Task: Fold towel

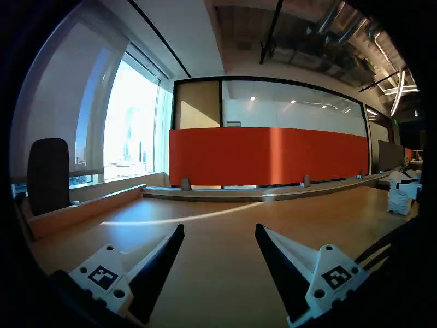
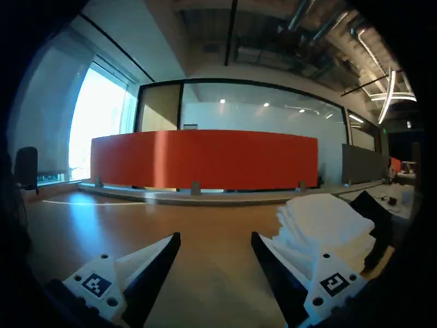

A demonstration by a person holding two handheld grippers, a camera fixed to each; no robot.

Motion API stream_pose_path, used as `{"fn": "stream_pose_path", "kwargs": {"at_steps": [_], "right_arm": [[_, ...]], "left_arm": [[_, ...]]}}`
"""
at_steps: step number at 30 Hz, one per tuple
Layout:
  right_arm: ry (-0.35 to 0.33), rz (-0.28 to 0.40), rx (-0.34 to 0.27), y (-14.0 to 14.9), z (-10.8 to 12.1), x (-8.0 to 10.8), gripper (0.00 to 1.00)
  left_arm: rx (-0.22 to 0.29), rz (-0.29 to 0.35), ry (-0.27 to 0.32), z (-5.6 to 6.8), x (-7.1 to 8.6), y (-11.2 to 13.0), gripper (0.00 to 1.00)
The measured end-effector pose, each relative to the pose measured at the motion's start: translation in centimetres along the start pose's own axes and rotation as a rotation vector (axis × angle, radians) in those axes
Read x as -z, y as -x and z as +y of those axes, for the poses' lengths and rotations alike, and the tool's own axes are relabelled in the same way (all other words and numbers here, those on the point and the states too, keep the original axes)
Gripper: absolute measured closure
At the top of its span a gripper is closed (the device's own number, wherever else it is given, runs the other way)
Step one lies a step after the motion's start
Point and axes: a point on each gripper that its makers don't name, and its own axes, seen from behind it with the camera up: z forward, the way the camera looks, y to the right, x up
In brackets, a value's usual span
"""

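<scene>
One stack of white towels (image 2: 328,224), layers hard to count, one orange partition (image 1: 267,156), one dark chair (image 1: 48,175), one table (image 1: 218,229)

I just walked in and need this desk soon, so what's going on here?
A person is holding two grippers over a wooden table. The left gripper and the right gripper are both open and empty. A stack of folded white towels sits on the table close to the right gripper, on its right side, not gripped.
</scene>
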Motion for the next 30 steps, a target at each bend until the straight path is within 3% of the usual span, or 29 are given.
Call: {"fn": "stream_pose_path", "kwargs": {"at_steps": [8, 30], "right_arm": [[0.002, 0.006, -0.027, -0.4, -0.4, -0.1, 0.00], [0.004, 0.030, -0.005, -0.5, -1.2, 0.9, 0.00]], "left_arm": [[0.000, 0.000, 0.000, 0.0, 0.0, 0.0, 0.03], [0.000, 0.000, 0.000, 0.0, 0.0, 0.0, 0.04]]}}
